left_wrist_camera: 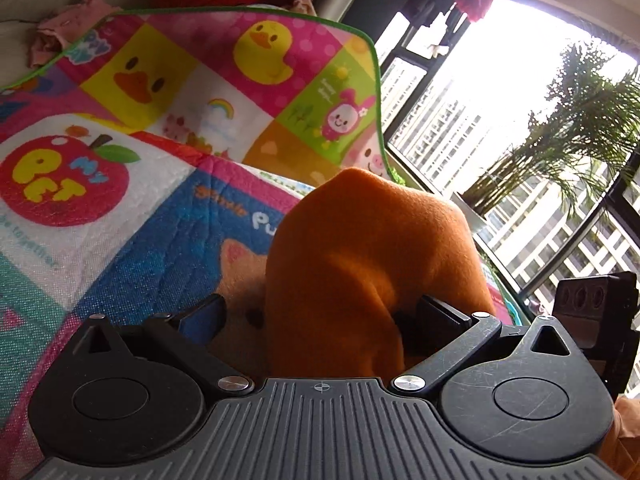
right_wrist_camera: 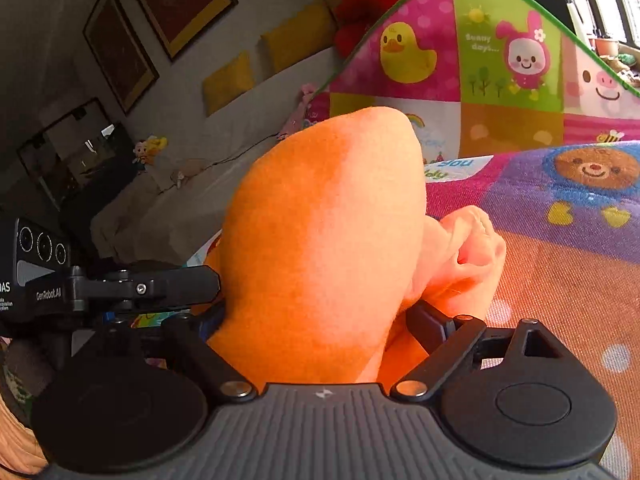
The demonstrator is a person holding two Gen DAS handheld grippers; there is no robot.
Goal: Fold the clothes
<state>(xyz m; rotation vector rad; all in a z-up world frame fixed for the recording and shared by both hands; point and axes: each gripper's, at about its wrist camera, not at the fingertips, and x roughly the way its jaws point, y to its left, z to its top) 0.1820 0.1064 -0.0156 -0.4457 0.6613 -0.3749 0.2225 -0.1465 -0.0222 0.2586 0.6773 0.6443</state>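
An orange garment (left_wrist_camera: 360, 264) bunches up between both grippers above a colourful play mat (left_wrist_camera: 120, 216). The left gripper (left_wrist_camera: 320, 316) and right gripper (right_wrist_camera: 316, 320) each stand wide, fingers (right_wrist_camera: 428, 326) spread around the bunched cloth.

Light: strong daylight is admitted through the window (left_wrist_camera: 500, 92), which is blown out to white | Shadows: the wall (right_wrist_camera: 60, 40) in the right wrist view is left dim | Glare: the orange cloth (right_wrist_camera: 320, 240) is overexposed | Distortion: straight lines are bent at the edges | Focus: near cloth is softened
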